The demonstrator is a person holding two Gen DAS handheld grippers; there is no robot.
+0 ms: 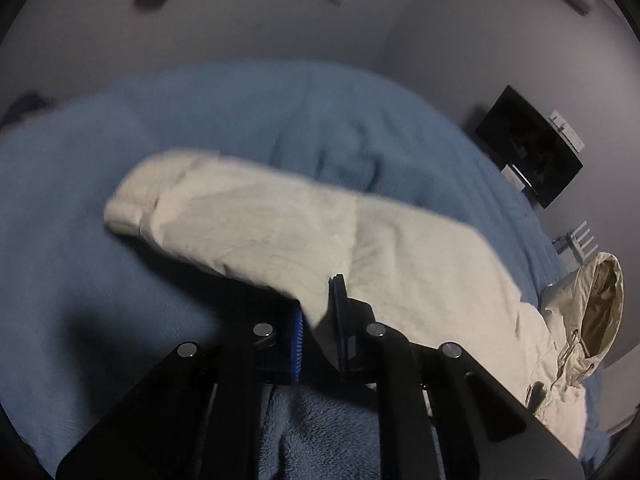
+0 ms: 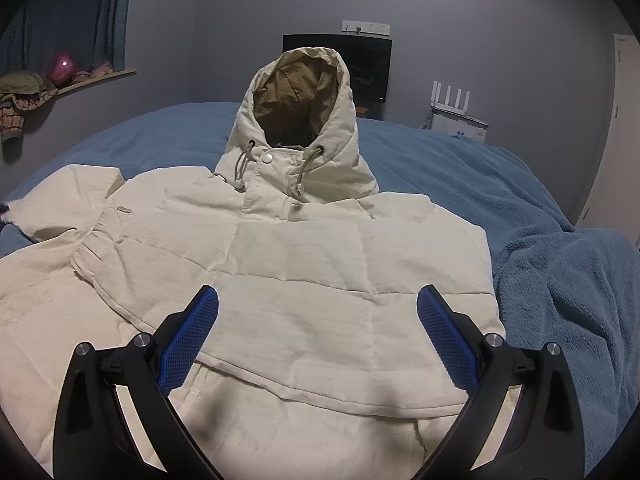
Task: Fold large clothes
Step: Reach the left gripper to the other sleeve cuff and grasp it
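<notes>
Cream jacket (image 2: pixel 304 280) | left tongs (image 1: pixel 318 320) pinch sleeve (image 1: pixel 240 216) | right tongs (image 2: pixel 318 320) agape

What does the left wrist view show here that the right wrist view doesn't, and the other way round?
Only the left wrist view shows the left gripper shut on the cream sleeve, which stretches away to its cuff over the blue blanket.

Only the right wrist view shows the right gripper, jaws open and empty over the jacket's chest, plus the drawcords, the snap and a window ledge with clutter.

Both show the cream jacket, its hood with tan lining, the blanket, the dark screen and the white router.
</notes>
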